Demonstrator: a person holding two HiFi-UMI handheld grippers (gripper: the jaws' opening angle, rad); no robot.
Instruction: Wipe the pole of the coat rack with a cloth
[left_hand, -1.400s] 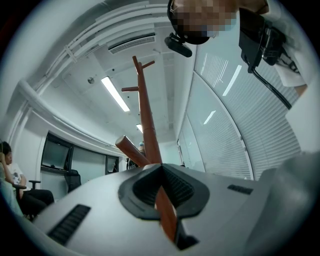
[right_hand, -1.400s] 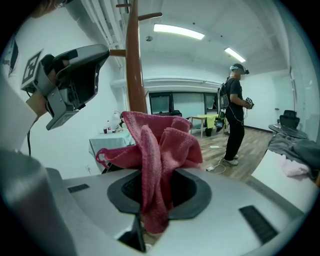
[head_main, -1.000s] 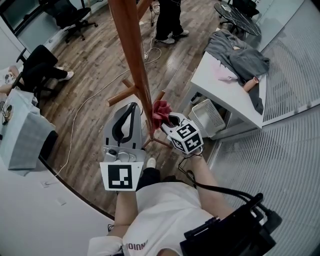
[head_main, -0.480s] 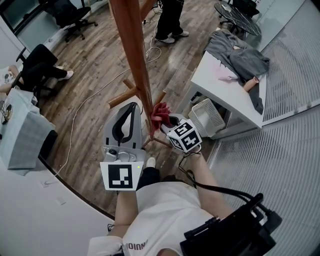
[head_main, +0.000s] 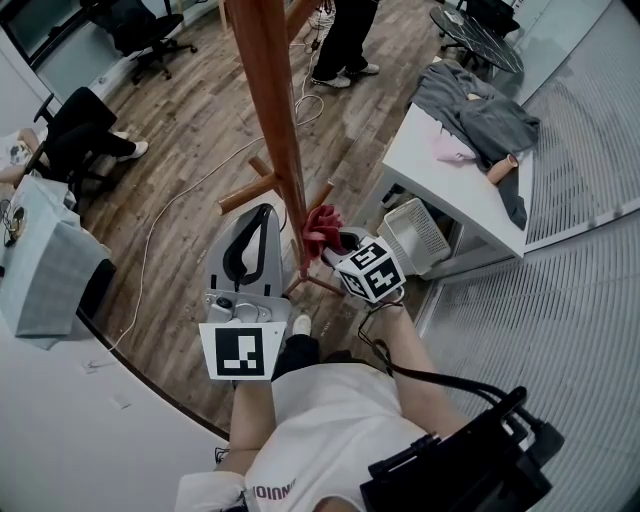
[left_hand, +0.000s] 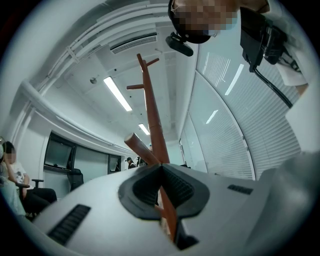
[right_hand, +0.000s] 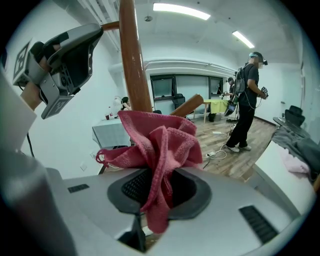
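Note:
The brown wooden pole (head_main: 275, 120) of the coat rack runs from the top of the head view down to its feet. My right gripper (head_main: 335, 240) is shut on a bunched red cloth (head_main: 320, 225), which presses against the pole's right side low down. In the right gripper view the cloth (right_hand: 160, 145) bulges out of the right gripper (right_hand: 157, 185), with the pole (right_hand: 132, 65) just behind it. My left gripper (head_main: 265, 212) points upward at the pole's left side. In the left gripper view the left gripper (left_hand: 161, 167) is shut on the pole (left_hand: 152, 120).
The rack's wooden feet (head_main: 245, 190) spread over the wood floor, and a white cable (head_main: 170, 215) trails past them. A white table (head_main: 440, 170) with a grey garment (head_main: 475, 110) stands at the right, a white basket (head_main: 415, 235) beside it. A person (head_main: 340, 40) stands beyond.
The right gripper with the red cloth has shifted slightly along the pole. The left gripper has stayed where it was.

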